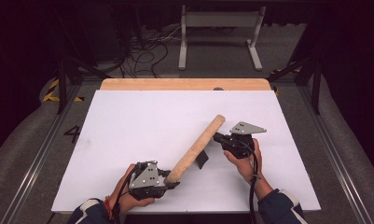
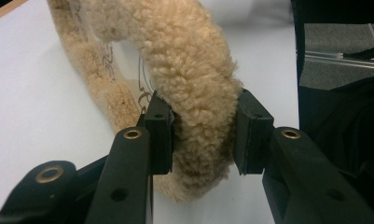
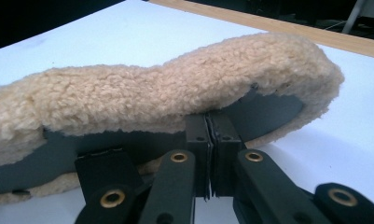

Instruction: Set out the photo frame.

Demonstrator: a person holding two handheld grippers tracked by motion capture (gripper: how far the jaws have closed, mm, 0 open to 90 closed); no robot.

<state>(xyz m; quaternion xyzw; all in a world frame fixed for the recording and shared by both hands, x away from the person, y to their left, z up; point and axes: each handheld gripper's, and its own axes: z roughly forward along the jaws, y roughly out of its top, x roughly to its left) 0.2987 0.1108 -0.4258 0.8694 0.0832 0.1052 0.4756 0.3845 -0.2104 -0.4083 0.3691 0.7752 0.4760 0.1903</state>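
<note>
Item: fleece cover (image 1: 196, 148), tan and curly-piled, a long padded piece with a dark grey lining. You hold it between your two tools, raised at an angle above the white tabletop (image 1: 128, 140). In the high view it runs from your left tool (image 1: 168, 179) at its near end up towards the far right, past your right tool (image 1: 217, 136).

Markings: in the left gripper view, thin dark line-work shows on a pale inner surface of the cover (image 2: 189, 70), beside the pile. It looks like printed script or ornament, and you cannot read it. On the floor left of the tabletop, a painted figure "4" (image 1: 72, 134) is legible.

Left tool (image 2: 203, 133): clenched on the thick fleece roll, with one pad pressed into each side of the pile.

Right tool (image 3: 211, 140): pads squeezed together on the thin dark edge of the lining, just under the fleece (image 3: 175, 88).

Hidden or cut off: the cover's far end runs out of the top of the left gripper view, and its left end is cropped in the right gripper view. A black tab (image 1: 202, 158) hangs beneath the cover in the high view, and its attachment cannot be made out. A dark patch piece (image 3: 103, 170) on the lining sits partly behind the tool's linkage.

Containers: none catalogued.
</note>
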